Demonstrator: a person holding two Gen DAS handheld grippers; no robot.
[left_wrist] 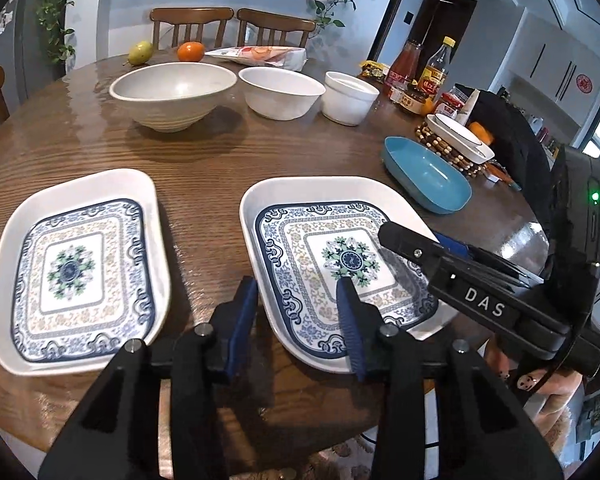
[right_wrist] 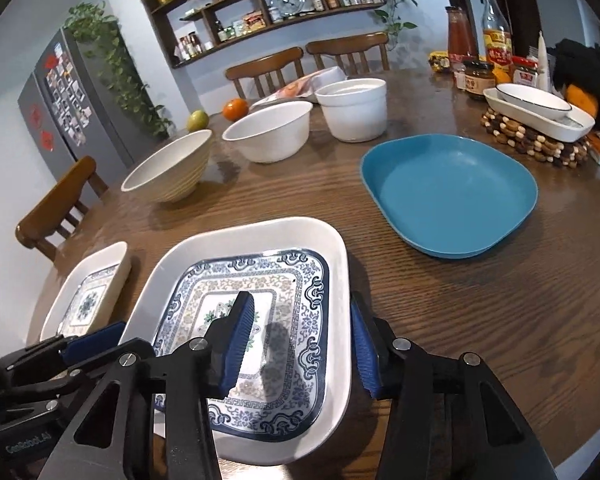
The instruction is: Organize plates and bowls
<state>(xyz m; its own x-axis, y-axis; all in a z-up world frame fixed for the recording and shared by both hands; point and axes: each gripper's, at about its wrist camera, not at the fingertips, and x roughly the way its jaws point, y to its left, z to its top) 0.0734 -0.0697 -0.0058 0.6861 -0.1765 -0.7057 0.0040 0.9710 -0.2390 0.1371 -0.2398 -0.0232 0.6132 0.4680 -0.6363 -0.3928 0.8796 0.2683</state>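
Left wrist | my left gripper (left_wrist: 300, 312) jaws pinch the patterned plate's (left_wrist: 320, 216) near-left rim — right gripper (right_wrist: 300, 344) jaws straddle its right rim, not yet tight | two-handed lift.

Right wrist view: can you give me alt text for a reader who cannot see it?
The right gripper straddles the right rim of a blue-patterned white plate on a wooden table, one finger over the plate and one outside. Beyond lie a blue plate and three white bowls.

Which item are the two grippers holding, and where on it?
The patterned plate: left gripper astride its left rim, right gripper astride its right rim. Pad contact is unclear.
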